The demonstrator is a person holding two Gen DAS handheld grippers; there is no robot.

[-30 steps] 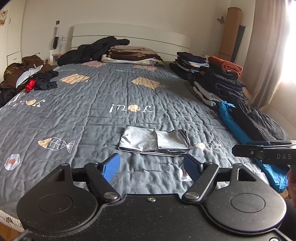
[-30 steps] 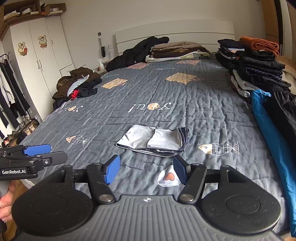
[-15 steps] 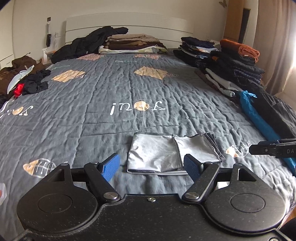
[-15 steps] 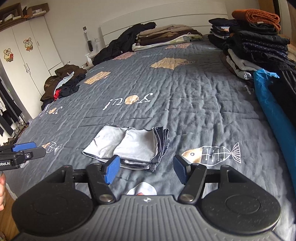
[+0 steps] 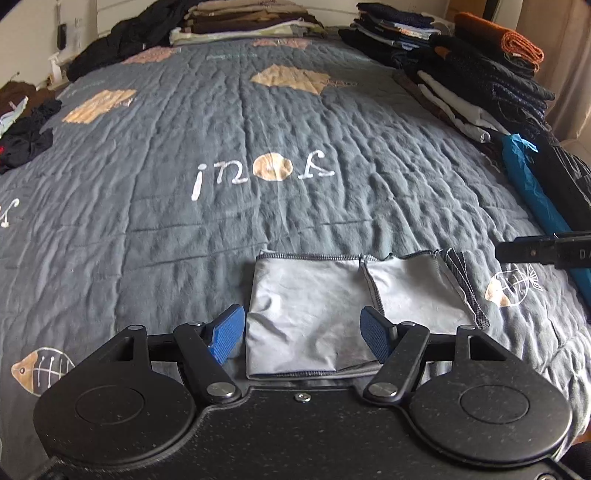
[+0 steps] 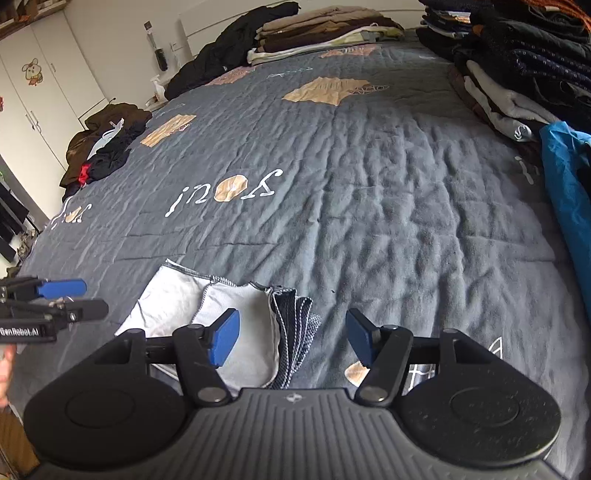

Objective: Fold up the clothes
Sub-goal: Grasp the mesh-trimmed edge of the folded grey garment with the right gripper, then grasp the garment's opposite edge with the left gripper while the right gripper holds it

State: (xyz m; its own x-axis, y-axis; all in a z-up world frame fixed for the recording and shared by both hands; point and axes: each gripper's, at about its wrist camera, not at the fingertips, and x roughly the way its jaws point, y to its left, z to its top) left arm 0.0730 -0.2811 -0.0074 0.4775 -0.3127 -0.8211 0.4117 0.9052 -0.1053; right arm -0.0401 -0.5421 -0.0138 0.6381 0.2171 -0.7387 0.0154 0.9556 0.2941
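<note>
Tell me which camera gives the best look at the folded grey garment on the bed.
The left wrist view: the folded grey garment lies almost whole between the open left gripper's fingers, edges and mesh layers visible. In the right wrist view the garment sits off to the left, partly hidden behind the right gripper.

Both cameras sit low over the near edge of the bed [image 5: 258,122], each looking forward and steeply down past its own blue pads. The left one hangs close above the folded grey cloth [image 5: 314,310], while the right one views that cloth [image 6: 243,325] from its right side. They share the quilt and the far clothes piles [image 6: 325,33].
</note>
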